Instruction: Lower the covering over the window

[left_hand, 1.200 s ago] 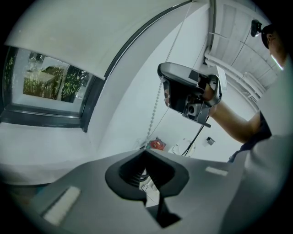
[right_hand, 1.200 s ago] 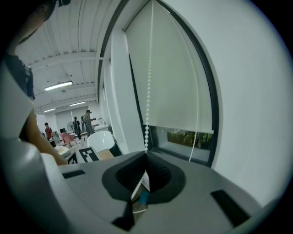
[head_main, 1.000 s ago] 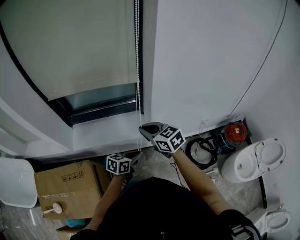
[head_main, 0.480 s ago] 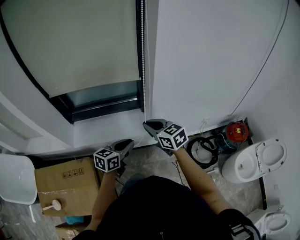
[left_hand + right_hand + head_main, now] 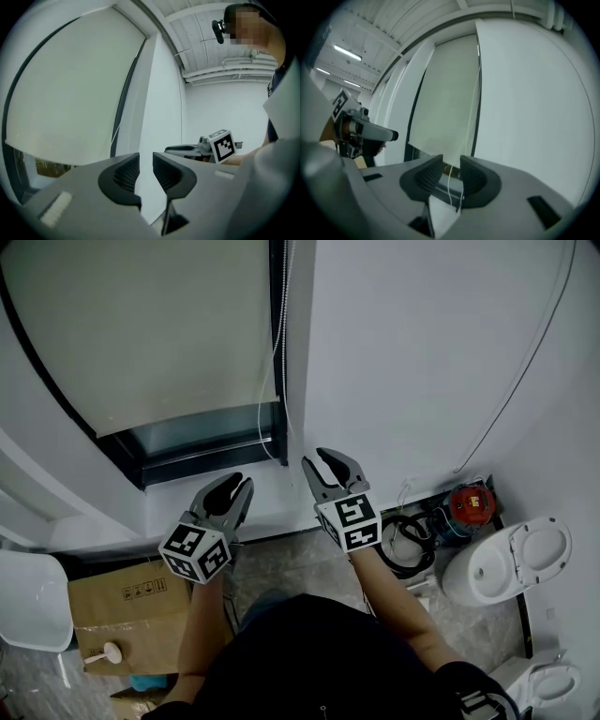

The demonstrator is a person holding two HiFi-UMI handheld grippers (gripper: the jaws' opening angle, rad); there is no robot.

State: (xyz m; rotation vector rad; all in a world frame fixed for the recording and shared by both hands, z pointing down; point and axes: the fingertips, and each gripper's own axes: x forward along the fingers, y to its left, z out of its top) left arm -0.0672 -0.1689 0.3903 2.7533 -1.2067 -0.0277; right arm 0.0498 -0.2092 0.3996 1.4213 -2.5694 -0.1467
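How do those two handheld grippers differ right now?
On the left gripper the jaws stand slightly apart, nothing between them; on the right gripper they stand wider, the cord hanging loose in the gap. The left gripper sits lower in the head view than the right. Both have just been opening their jaws.

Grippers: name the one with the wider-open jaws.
The right gripper, its jaws well apart; the left gripper shows only a narrow gap. Both have just been opening, and neither grips anything.

Cream blind [image 5: 141, 324], black frame [image 5: 276, 296], white wall [image 5: 422, 352]
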